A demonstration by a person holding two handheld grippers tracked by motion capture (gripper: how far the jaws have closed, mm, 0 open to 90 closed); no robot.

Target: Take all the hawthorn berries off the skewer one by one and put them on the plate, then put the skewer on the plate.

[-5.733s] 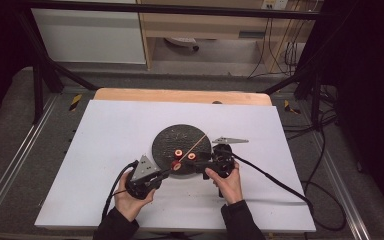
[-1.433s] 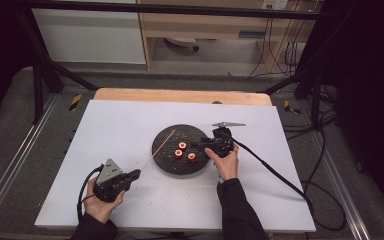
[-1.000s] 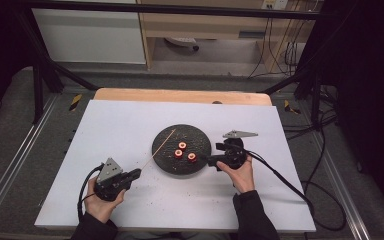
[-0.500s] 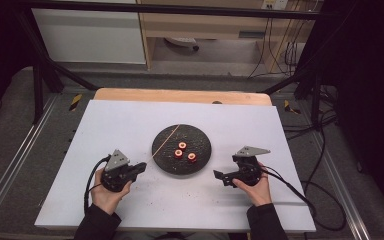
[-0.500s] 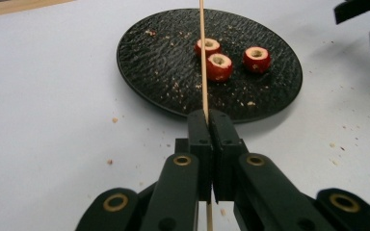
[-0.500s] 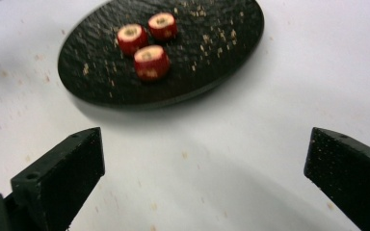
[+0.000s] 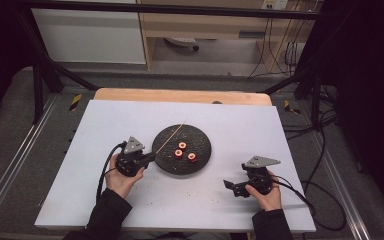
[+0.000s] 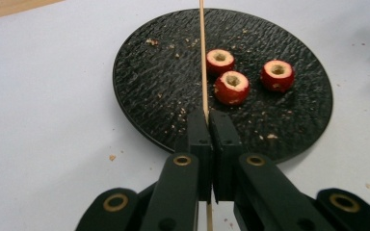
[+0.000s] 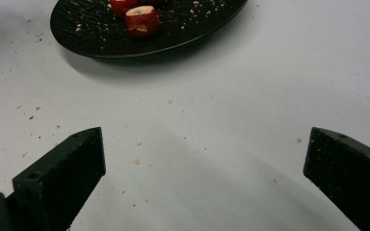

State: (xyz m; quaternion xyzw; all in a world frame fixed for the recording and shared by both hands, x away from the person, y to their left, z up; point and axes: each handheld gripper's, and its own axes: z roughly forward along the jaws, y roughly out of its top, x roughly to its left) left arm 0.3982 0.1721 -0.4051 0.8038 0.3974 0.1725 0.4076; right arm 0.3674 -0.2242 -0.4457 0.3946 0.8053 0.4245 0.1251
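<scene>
A: Where is the skewer (image 8: 203,57)?

B: Clamped in the left gripper (image 8: 207,118). Its jaws are pressed tight together on the thin wooden stick, which runs straight out over the black plate (image 8: 164,62). In the high view the left gripper (image 7: 150,159) sits at the plate's 9 o'clock edge, and the skewer (image 7: 172,136) slants away toward 1 o'clock, its far tip past the plate's (image 7: 200,140) rim.

A: And the fruit?

B: Three red hollowed pieces (image 8: 231,87) lie on the plate, all just to the 3 o'clock side of the stick in the left gripper view; none is threaded on it. Two sit close together beside the stick, the third a little apart. Crumbs are scattered over the plate and the white tabletop (image 7: 105,120).

A: The other hand?

B: The right gripper (image 7: 230,186) is well apart from the plate, toward 5 o'clock of it, low over the tabletop. Its jaws have just been opening and stand spread wide with nothing between them. In the right gripper view the plate (image 9: 183,33) lies ahead at 11 o'clock, with bare tabletop below the jaws.
</scene>
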